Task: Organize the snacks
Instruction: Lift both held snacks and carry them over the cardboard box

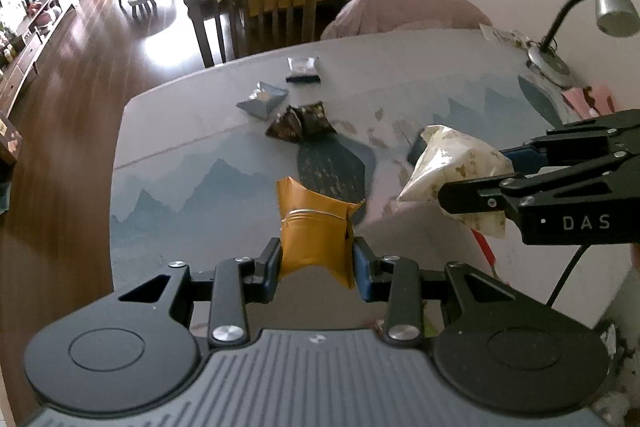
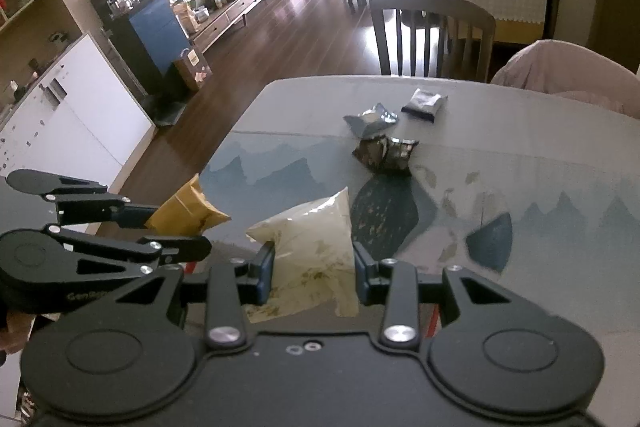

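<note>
Both grippers loaded, held above the table.

Left gripper (image 1: 316, 259) clamps an orange packet (image 1: 314, 227); right gripper (image 2: 314, 275) clamps a cream packet (image 2: 312, 247), whose lower edge is hidden behind the gripper body. Three more snacks lie together on the table (image 1: 192, 195): silver packet (image 1: 263, 99), dark brown packet (image 1: 302, 125), black-and-white packet (image 1: 304, 69). Their print is too blurred to read. A desk lamp (image 1: 612, 3) stands at the far right edge.

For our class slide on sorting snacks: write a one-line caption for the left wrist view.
Left gripper holds an orange packet; right gripper a cream packet.
</note>
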Demonstrator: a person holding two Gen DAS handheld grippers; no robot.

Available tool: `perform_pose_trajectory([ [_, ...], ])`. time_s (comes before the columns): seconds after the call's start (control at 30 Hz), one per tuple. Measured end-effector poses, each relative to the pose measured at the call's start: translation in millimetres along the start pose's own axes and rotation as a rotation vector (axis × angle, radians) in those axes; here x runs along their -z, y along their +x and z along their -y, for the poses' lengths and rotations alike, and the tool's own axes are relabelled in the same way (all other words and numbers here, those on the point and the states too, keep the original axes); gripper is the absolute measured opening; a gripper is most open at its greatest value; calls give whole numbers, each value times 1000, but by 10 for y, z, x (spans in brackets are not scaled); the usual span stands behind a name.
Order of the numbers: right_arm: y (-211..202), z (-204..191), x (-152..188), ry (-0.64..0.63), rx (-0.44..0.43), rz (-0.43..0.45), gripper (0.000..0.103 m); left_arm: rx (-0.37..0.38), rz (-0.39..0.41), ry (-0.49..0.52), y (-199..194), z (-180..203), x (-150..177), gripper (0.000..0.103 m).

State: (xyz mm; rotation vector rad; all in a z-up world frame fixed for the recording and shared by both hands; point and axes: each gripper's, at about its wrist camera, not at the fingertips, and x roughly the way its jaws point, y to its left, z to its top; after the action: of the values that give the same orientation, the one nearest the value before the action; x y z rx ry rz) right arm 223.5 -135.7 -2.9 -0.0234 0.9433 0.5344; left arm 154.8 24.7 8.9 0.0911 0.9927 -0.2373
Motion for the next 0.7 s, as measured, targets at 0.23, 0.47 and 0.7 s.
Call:
perform_pose_trajectory([
  [0.23,-6,-40,332,13,7,-25,38,23,-32,-3,43,99,320,36],
  [0.47,108,-35,697,35,19,-68,38,9,-71,3,192,175,600,36],
  [0.7,293,-21,1045,42,59,-114,38,-5,-118,-1,447,222,837,36],
])
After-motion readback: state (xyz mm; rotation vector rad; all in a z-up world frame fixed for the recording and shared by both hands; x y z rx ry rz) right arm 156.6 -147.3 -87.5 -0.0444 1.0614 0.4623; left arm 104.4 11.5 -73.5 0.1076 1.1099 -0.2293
